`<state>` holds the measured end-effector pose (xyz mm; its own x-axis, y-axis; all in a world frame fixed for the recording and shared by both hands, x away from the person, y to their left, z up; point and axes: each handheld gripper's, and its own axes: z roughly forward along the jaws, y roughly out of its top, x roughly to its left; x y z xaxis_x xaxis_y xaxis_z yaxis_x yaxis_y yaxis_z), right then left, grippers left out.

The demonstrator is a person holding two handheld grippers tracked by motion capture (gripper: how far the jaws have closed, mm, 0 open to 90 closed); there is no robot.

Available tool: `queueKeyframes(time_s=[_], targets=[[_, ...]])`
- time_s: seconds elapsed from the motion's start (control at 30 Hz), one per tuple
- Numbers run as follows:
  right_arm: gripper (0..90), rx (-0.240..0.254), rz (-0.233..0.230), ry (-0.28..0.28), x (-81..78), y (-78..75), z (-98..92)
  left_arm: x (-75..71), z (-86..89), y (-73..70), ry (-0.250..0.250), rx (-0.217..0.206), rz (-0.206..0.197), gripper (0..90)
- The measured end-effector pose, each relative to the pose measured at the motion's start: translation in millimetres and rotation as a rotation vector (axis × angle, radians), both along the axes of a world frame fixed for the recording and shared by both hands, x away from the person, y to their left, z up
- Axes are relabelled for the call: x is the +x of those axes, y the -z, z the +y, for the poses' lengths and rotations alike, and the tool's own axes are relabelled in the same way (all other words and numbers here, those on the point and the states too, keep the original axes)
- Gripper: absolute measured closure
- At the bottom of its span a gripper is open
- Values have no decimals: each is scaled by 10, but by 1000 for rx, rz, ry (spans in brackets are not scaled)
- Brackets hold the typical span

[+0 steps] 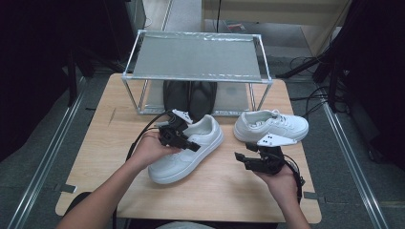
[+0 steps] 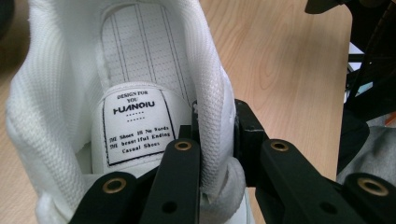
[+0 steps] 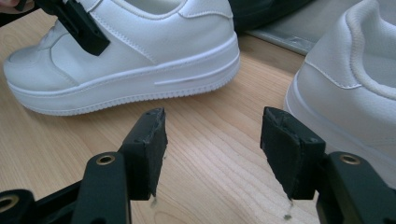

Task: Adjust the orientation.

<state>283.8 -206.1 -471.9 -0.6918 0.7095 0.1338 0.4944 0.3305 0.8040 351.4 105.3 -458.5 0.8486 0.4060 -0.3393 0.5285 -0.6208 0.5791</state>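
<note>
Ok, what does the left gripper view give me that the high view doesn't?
Left gripper view: the printed insole label inside the near white sneaker, and the left gripper with its fingers pinching the padded collar wall, one inside and one outside.

High view: the second white sneaker, the dark shoes under the metal rack, and the right gripper, open and holding nothing.

Both: the held sneaker, the left gripper and the wooden table.

I see the wooden table [image 1: 210,191] evenly lit from above, dark surroundings beyond it, soft shadows beside it, and slight blur in my close gripper views.
</note>
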Motion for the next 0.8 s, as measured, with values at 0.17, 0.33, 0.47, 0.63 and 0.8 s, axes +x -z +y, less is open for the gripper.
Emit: queueKeyframes(time_s=[0.17, 0.33, 0.47, 0.63, 0.8], targets=[[421, -5, 5, -10, 5, 18, 41, -39, -57, 57, 20, -22, 12, 802], [421, -15, 10, -21, 0, 31, 83, -97, -159, 177, 69, 21, -22, 773], [421, -17, 13, -26, 3, 37, 92, -78, -133, 189, 60, -2, -16, 761], [420, -18, 12, -18, 9, 41, 82, -98, -134, 185, 55, -10, -27, 729], [421, -16, 15, -15, 11, 48, 84, -137, -101, 129, 44, -16, -48, 595]])
